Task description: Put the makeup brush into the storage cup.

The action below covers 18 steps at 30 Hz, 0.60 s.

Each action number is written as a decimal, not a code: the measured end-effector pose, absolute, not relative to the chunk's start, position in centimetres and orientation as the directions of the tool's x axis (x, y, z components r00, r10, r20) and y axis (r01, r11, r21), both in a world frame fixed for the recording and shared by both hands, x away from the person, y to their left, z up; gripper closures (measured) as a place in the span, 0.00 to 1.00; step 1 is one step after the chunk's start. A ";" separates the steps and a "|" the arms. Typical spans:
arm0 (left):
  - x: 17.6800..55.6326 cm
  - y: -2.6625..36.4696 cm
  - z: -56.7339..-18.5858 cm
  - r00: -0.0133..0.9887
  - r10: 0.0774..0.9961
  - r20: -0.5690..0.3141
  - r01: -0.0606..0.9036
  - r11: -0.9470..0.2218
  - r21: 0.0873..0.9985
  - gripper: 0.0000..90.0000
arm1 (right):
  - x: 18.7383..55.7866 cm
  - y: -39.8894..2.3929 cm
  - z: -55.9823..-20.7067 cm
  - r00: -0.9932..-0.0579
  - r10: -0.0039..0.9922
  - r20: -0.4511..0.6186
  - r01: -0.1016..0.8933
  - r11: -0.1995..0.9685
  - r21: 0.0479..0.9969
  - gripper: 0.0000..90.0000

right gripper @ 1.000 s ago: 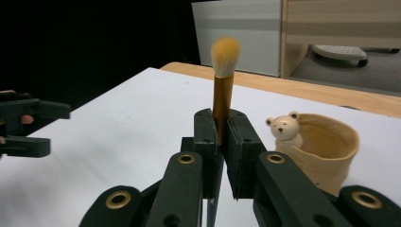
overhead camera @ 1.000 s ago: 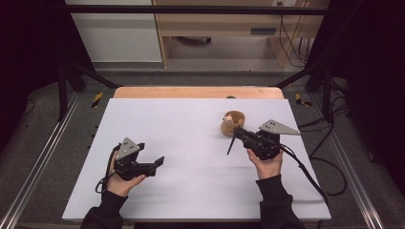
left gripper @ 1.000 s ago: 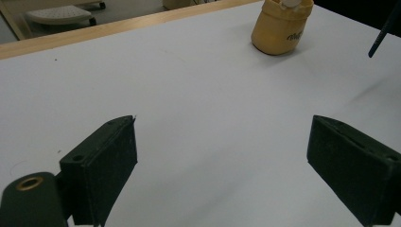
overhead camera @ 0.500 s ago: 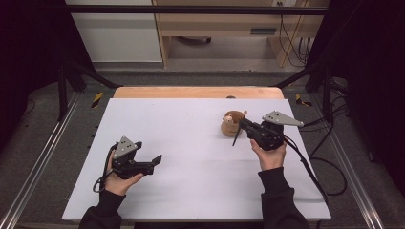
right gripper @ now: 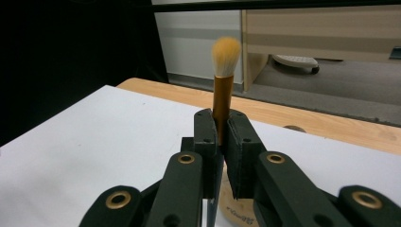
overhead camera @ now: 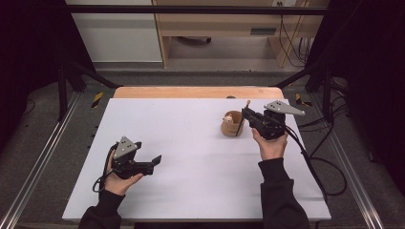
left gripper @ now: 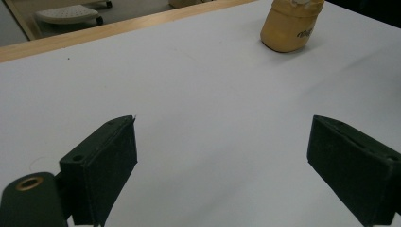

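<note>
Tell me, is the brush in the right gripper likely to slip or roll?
The brush has a smooth, round, metallic-looking handle, so it might slip between the right gripper jaws. Laid on the table, it would probably roll. Its bristles look soft and should bend easily.

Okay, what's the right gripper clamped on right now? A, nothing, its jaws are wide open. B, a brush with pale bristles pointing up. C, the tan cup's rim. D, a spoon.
B: the right gripper is shut on the brush, whose gold handle rises between the jaws, bristles on top.
</note>
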<state>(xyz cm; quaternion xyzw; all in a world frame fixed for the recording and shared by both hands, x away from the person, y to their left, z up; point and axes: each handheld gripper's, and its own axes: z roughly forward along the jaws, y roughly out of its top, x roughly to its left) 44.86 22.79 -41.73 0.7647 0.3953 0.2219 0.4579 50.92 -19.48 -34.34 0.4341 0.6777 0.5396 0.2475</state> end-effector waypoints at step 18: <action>44.9 22.6 -41.8 0.595 0.804 -0.012 0.400 -0.283 0.872 0.10 | 53.6 -19.8 -33.6 -0.444 0.888 0.121 0.316 0.029 0.948 0.93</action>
